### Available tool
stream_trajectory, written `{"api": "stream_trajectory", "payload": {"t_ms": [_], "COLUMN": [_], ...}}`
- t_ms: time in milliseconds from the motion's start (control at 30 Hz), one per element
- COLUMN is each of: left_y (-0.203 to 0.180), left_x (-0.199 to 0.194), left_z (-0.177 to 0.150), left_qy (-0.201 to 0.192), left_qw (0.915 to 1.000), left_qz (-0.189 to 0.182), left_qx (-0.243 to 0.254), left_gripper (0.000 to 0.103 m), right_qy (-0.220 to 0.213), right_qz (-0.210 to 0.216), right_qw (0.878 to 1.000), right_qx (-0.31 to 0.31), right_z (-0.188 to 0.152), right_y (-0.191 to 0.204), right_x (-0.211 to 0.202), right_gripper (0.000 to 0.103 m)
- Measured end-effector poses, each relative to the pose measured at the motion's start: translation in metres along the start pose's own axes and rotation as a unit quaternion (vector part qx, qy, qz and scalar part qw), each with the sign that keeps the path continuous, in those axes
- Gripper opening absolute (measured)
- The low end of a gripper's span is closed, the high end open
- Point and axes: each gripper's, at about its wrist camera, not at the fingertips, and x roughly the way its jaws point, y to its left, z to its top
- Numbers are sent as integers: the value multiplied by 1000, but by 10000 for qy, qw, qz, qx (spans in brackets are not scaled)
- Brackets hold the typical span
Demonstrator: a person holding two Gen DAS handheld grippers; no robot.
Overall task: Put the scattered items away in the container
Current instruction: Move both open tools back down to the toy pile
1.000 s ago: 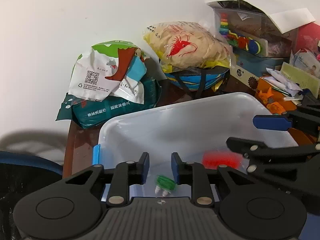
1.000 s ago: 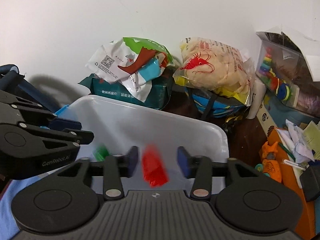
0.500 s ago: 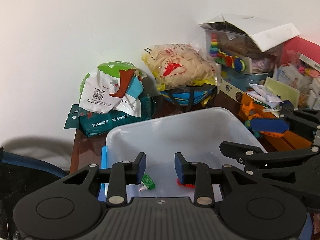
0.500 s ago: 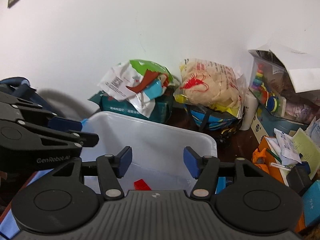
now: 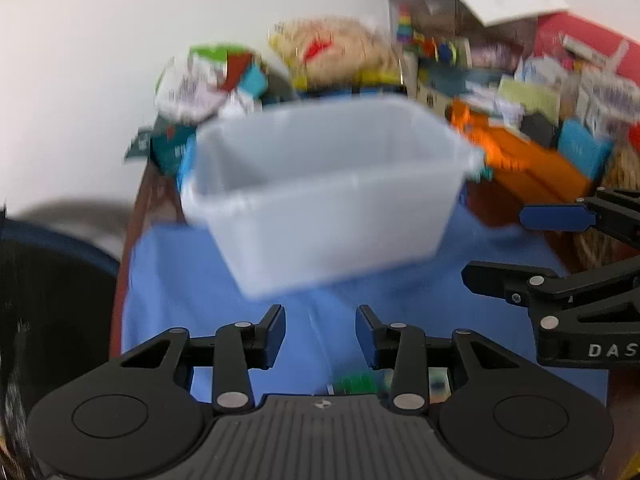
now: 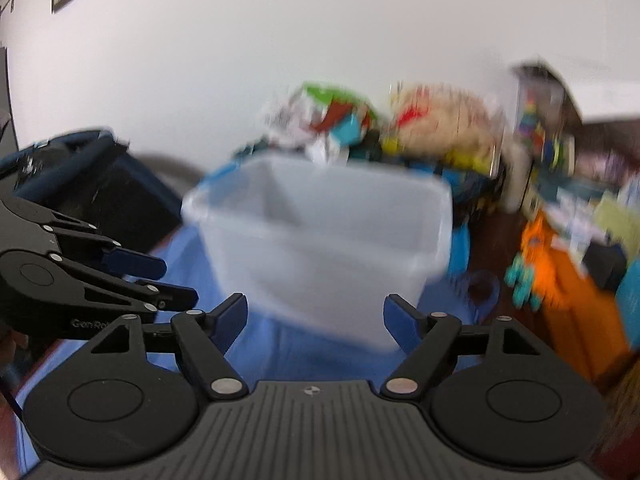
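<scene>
A translucent white plastic container [image 5: 320, 184] stands on a blue cloth [image 5: 180, 288]; it also shows in the right wrist view [image 6: 320, 240]. Both views are motion-blurred. My left gripper [image 5: 320, 336] is open and empty, pulled back from the container's near wall. My right gripper [image 6: 314, 320] is open wide and empty, also short of the container. A small green item [image 5: 354, 384] lies on the cloth just under my left gripper. The container's inside is hidden by its near wall.
Snack bags [image 5: 332, 52] and paper packs [image 5: 204, 84] pile against the wall behind the container. Orange toys and boxes [image 5: 520, 156] crowd the right. A dark blue-rimmed bin [image 6: 100, 184] stands at the left.
Both grippers have pulled back and away from above the container, and both have opened wider. The green and red pieces that dropped inside are out of sight now.
</scene>
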Motion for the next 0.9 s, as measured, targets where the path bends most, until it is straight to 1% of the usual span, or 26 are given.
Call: {"api": "stream_trajectory", "payload": {"t_ms": [67,133,200,300,367,533,667,900], "left_y": [-5,-9,-11,-14,-13,-18,-24,-25], "left_x": [-2,-7,-12,-18,-19,-20,-24,-25], "left_z": [-18,-34,-51,-71,-83,-97,-103,-109], "left_qy": [105,159,219,282,356,554,568,625], "left_qw": [9999,9998,9995,9991,9987,9977,9978,9970], "left_qz": [28,33,-12,118,156,145,149,242], "left_qx": [-49,-127,-243,-287,-333,-363,-303,-382], "left_gripper": [43,43,44,44,44,44,45,46], "right_qy": [233,378,442,501,465,448,574,508], "right_qz": [38,117,151,235,303,470,682,583], "right_qw": [9997,9991,9987,9980,9980,9978,9958,9969], "right_qx": [74,152,217,293,314,145,195,-116], "right_z": [-16,-31,-44,-60,-69,-87,-93,-97], "right_y": [-1,-2,-2,-1,1,10,12,18], "right_x": [3,2,-1,-6,-11,-23,-25,-26], "right_gripper": [78,78,78,78,78,79,79,79]}}
